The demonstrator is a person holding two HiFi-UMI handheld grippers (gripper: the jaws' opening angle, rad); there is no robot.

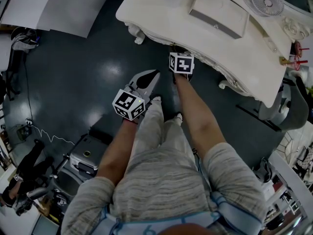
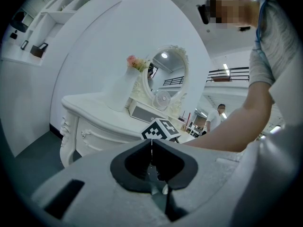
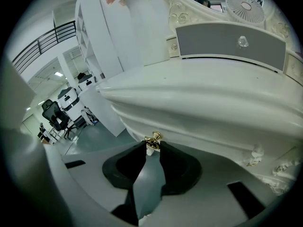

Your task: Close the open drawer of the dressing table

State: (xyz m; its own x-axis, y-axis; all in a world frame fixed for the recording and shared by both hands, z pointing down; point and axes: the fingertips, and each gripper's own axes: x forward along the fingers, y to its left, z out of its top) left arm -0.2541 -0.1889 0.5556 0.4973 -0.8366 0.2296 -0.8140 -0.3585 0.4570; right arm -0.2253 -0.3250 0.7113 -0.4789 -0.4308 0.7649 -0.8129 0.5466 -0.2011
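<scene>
Right hand-held gripper [image 3: 151,144] grasping the gold knob [image 3: 152,137] of the drawer [image 3: 203,129]; left hand-held gripper [image 2: 151,143] clenched on nothing.

In the right gripper view the jaw tips close on either side of the knob, which stands out from the curved white drawer front just under the bench's [image 1: 161,13] overhanging top edge; how far the drawer stands out cannot be told. In the head view the right hand-held gripper [image 1: 174,49] reaches under that edge, while the left hand-held gripper [image 1: 153,75] hangs beside it over the dark floor [image 1: 88,72], apart from the bench, jaws pressed together. On the bench top stand a small grey-fronted box [image 3: 232,44], a white fan [image 1: 264,1] and an oval mirror [image 2: 163,82].
</scene>
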